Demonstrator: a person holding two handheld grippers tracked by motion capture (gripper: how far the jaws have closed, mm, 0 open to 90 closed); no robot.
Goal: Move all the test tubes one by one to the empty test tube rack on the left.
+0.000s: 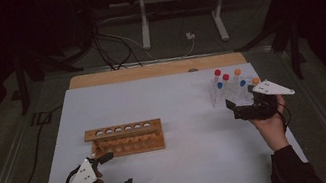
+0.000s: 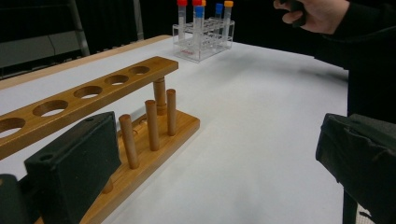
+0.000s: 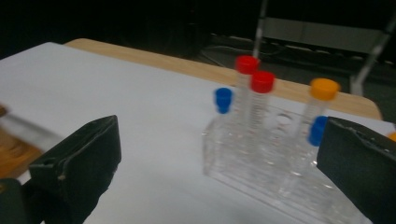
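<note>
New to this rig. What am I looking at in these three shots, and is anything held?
No robot arm: a person holds a two-jaw black gripper in each hand. The high view looks down on the white table; the other two come from cameras riding on each gripper. The left gripper sits near the empty wooden test-tube rack. The right gripper faces the clear plastic rack of tubes with red, blue and orange caps. Both sets of jaws stand open and hold nothing.
</note>
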